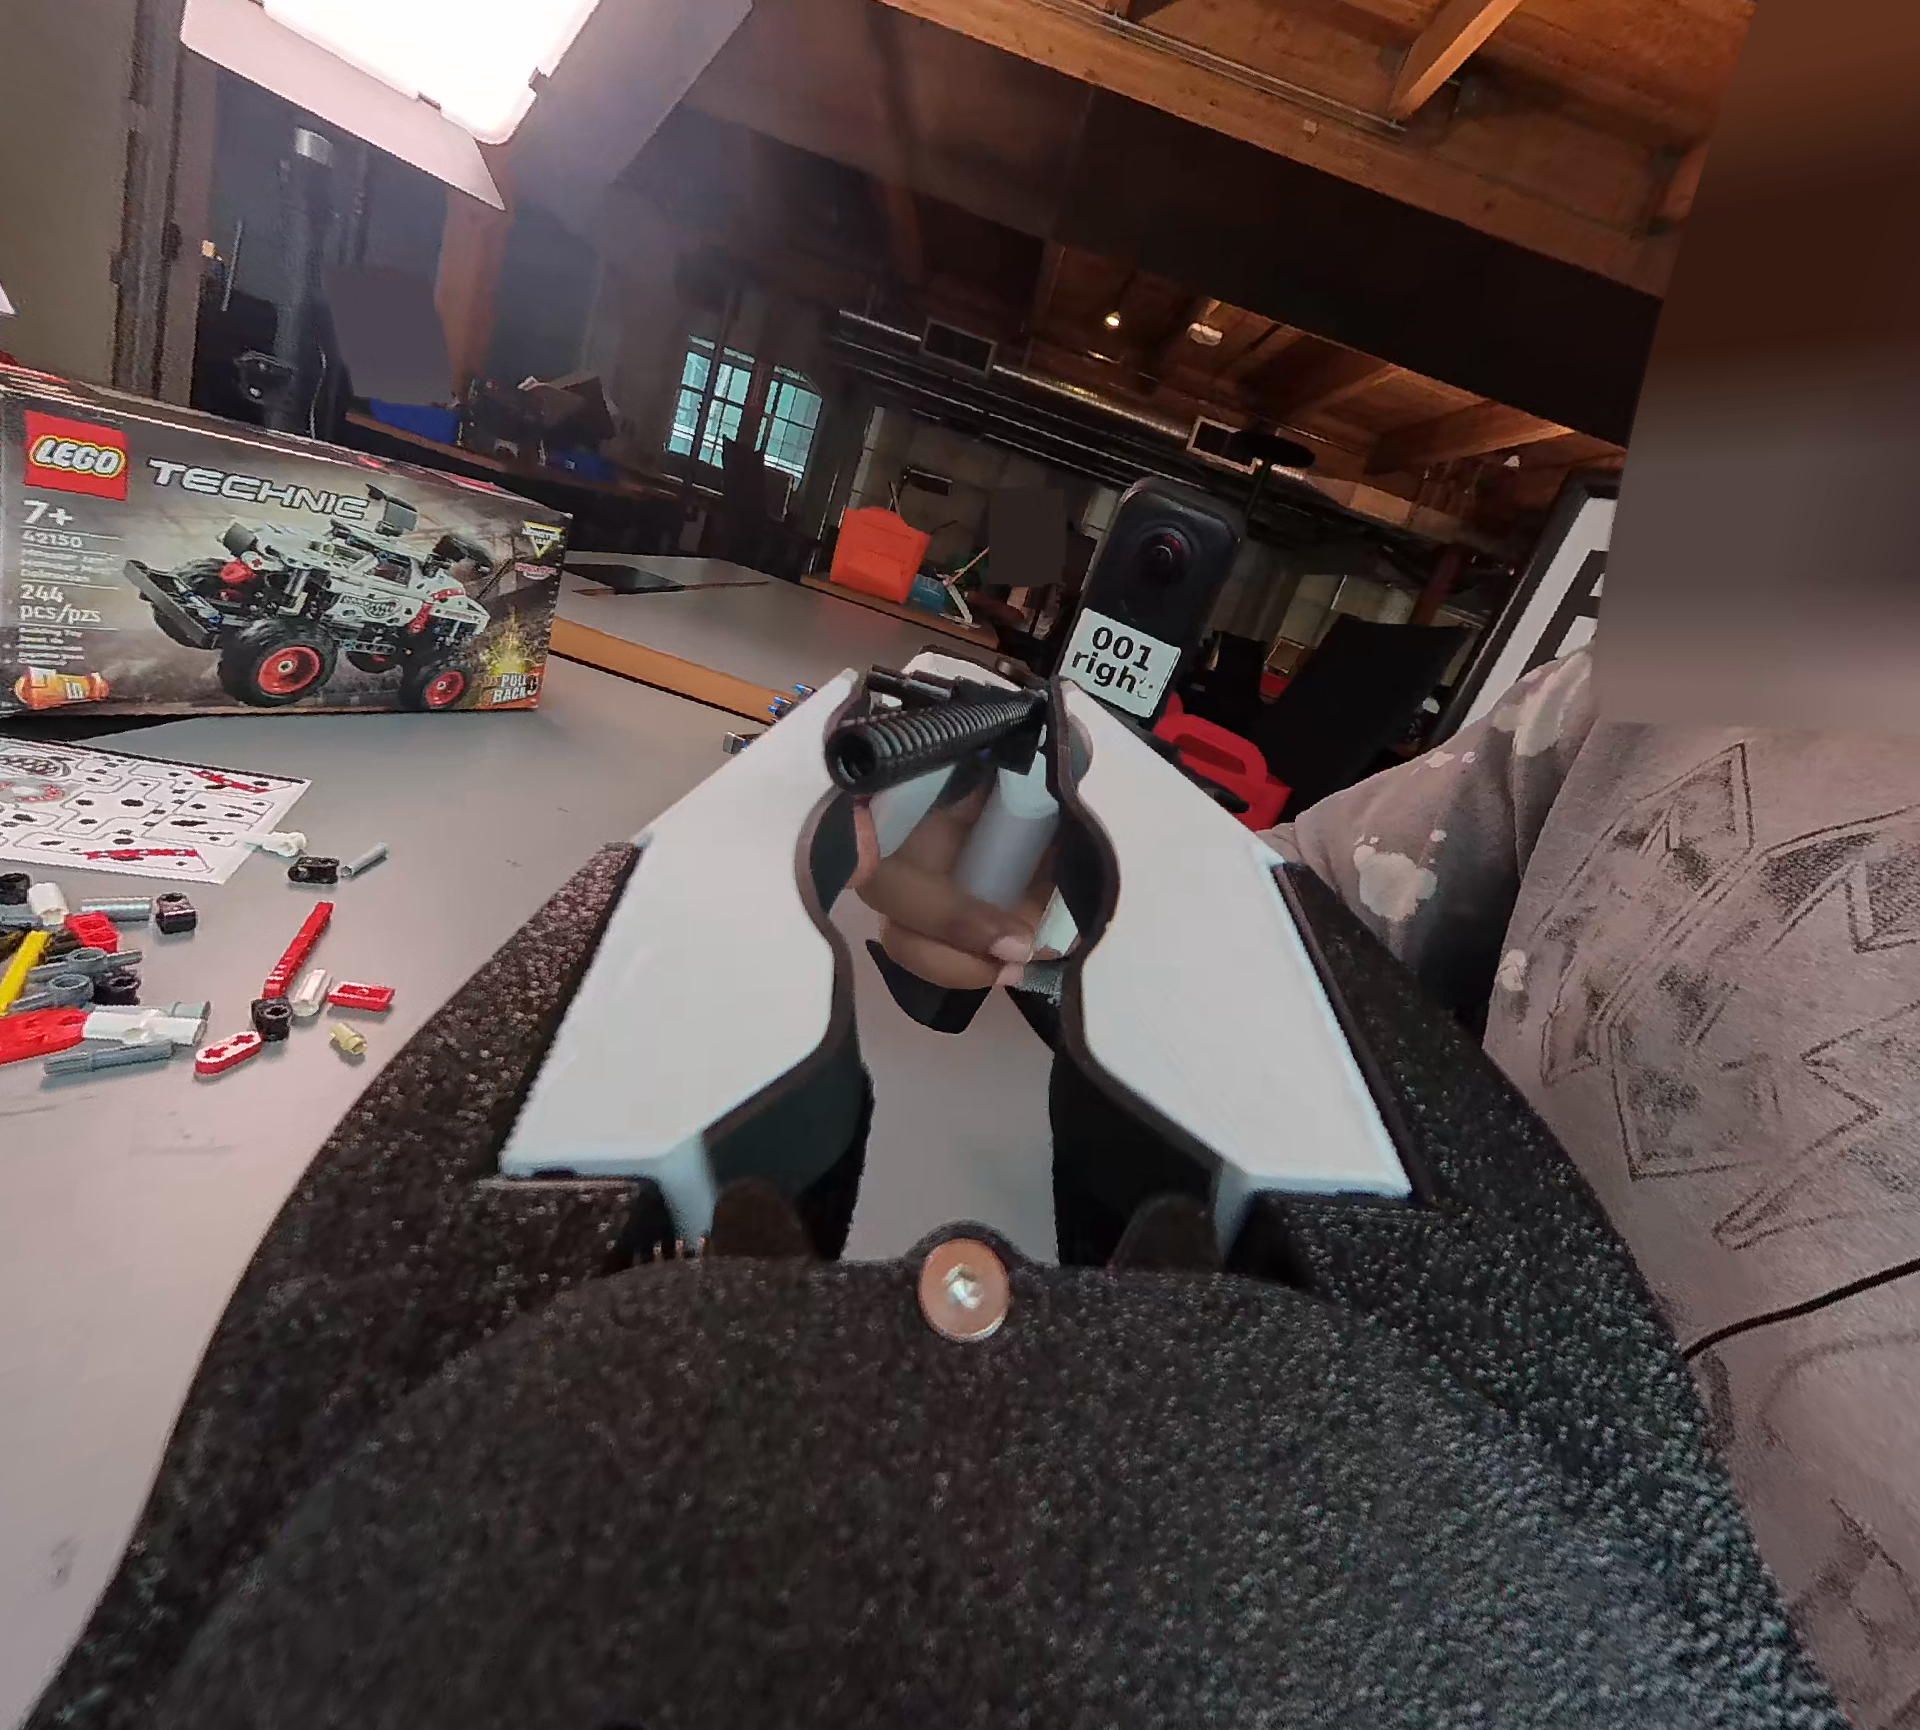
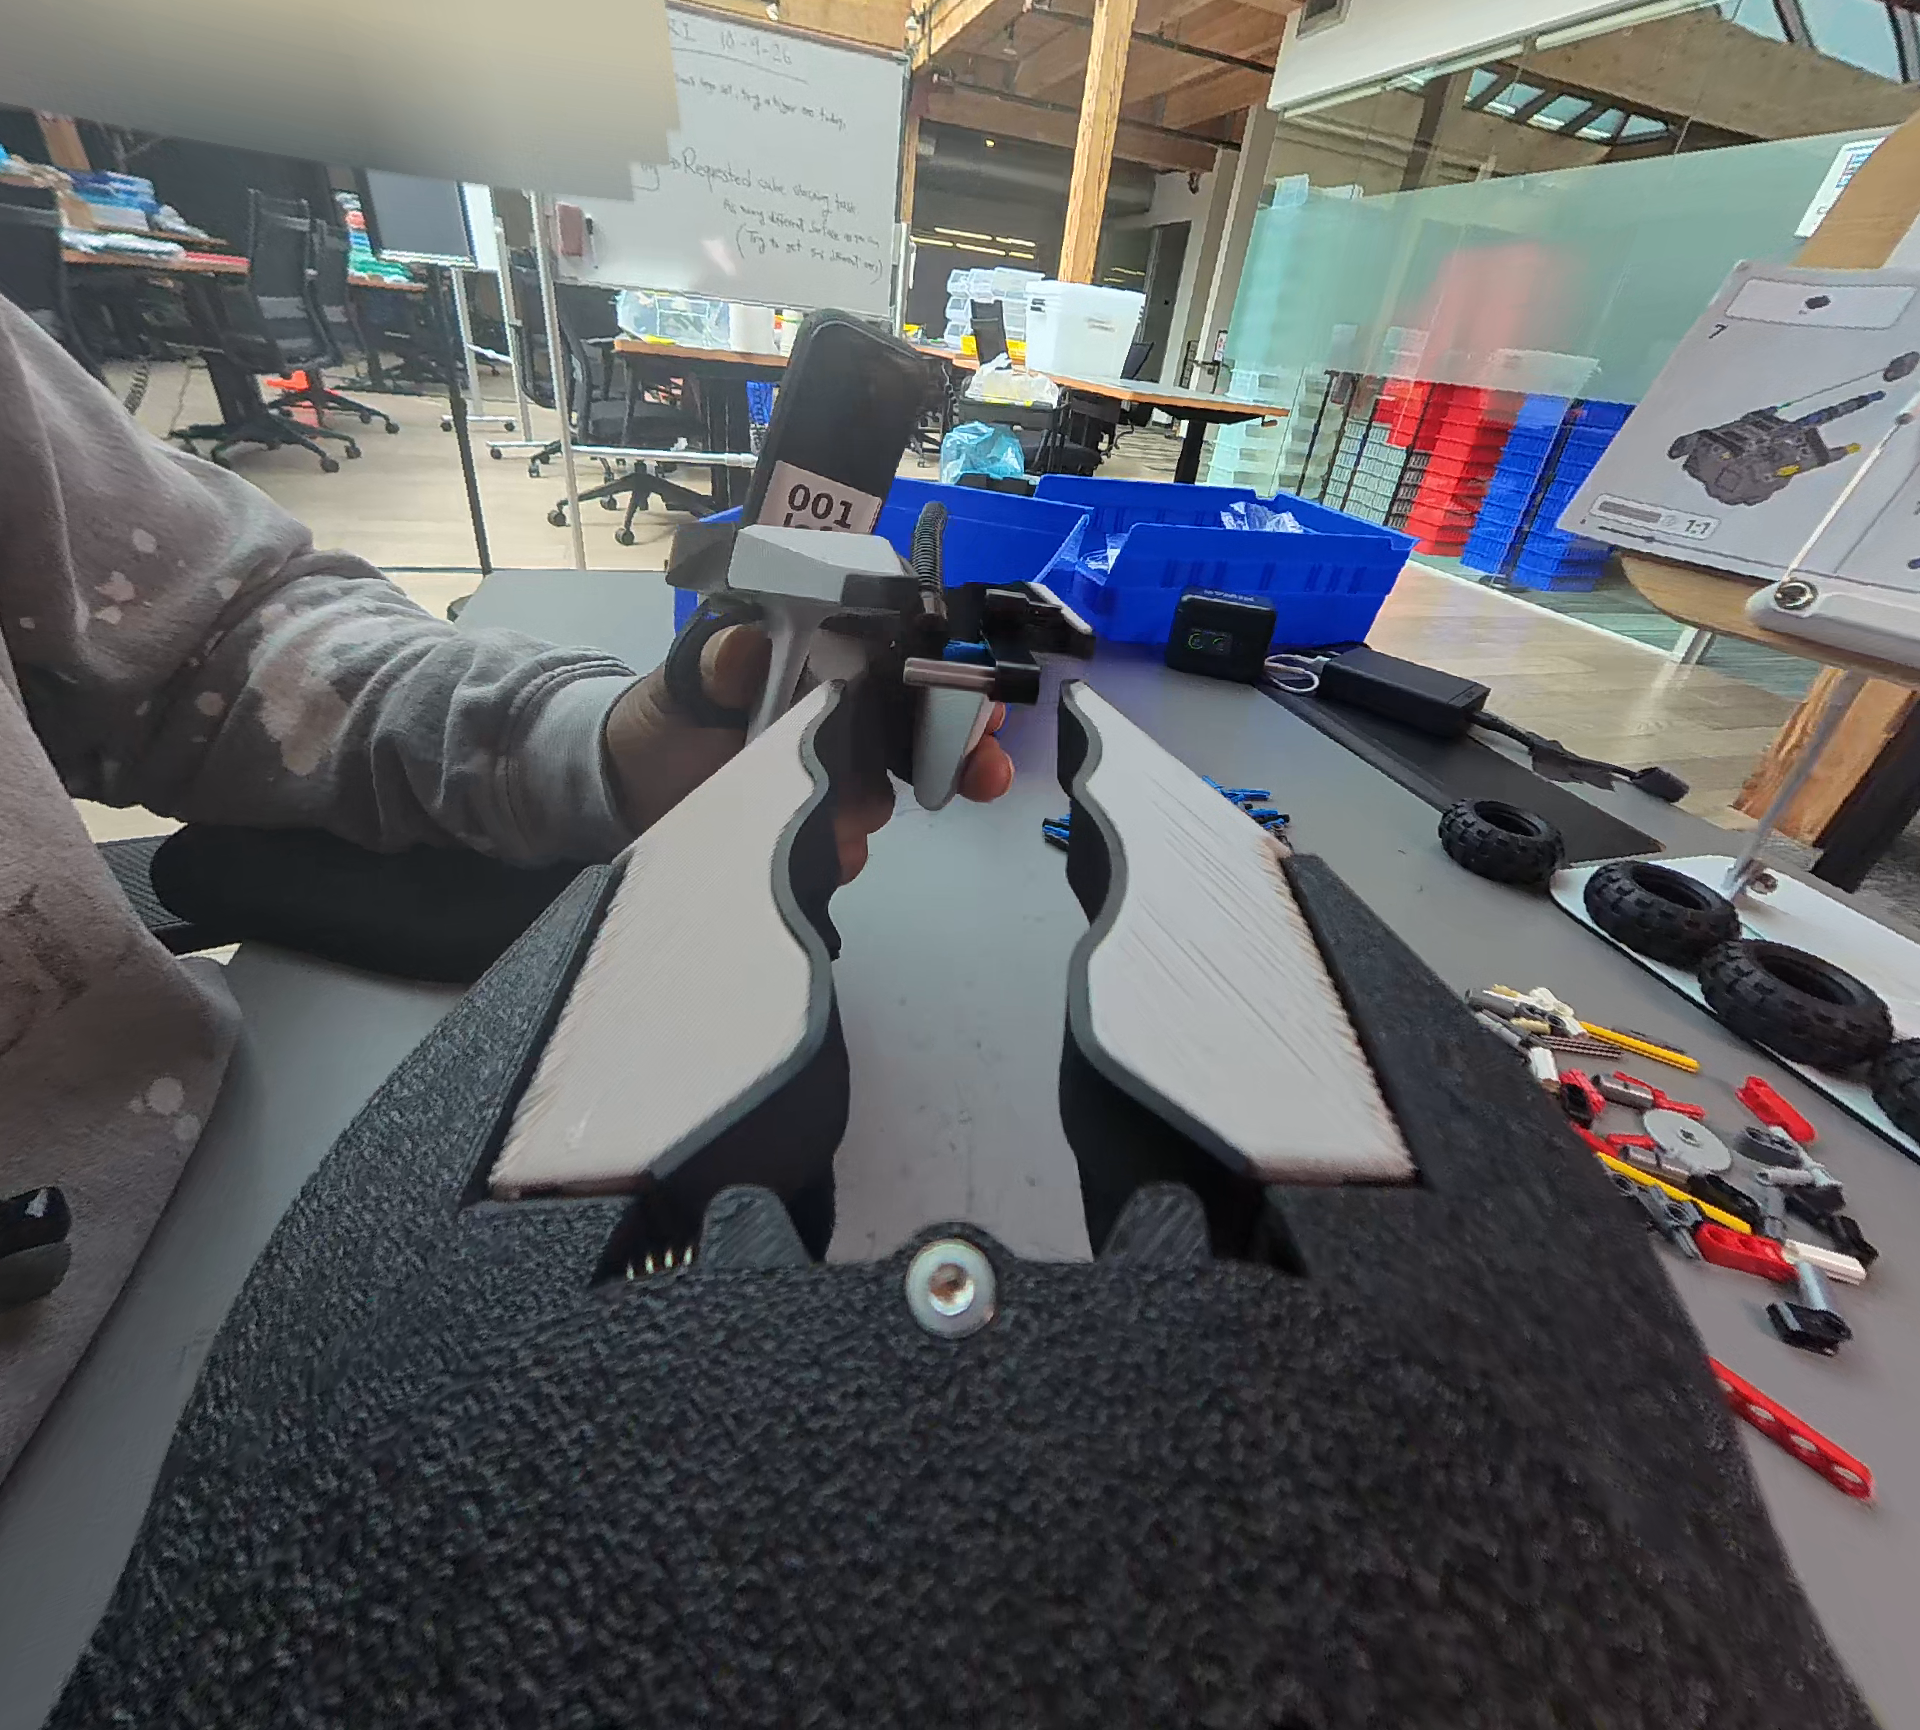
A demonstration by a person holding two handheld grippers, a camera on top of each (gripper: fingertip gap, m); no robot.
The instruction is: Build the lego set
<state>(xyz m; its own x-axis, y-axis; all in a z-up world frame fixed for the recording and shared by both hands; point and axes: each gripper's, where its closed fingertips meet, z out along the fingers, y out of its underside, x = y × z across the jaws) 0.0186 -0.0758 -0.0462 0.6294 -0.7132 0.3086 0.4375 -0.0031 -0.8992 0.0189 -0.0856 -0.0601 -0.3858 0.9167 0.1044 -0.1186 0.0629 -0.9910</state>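
Holding black ribbed hose assembly (image 1: 940, 730) in my left tongs (image 1: 951, 724), clamped; my right tongs (image 2: 945, 693) spread, holding nothing; loose parts (image 2: 1704, 1161) right on surface (image 2: 1351, 849).

Left tool (image 1: 951, 704): rough speckled black plastic body, matt white layered-print fingers (image 1: 1164, 932), shiny metal screw (image 1: 961, 1294); it grips a ribbed black plastic hose (image 1: 925, 735). Counter (image 1: 312, 1161): smooth matt grey. Tyres (image 2: 1662, 909): knobbly matt black rubber; set box (image 1: 281, 579): glossy card.

The lego box (image 1: 260, 568) is cut off at the left edge. The black tyre (image 2: 1901, 1083) is cropped at the right edge. The small loose pieces (image 2: 1704, 1161) are too tiny to identify.
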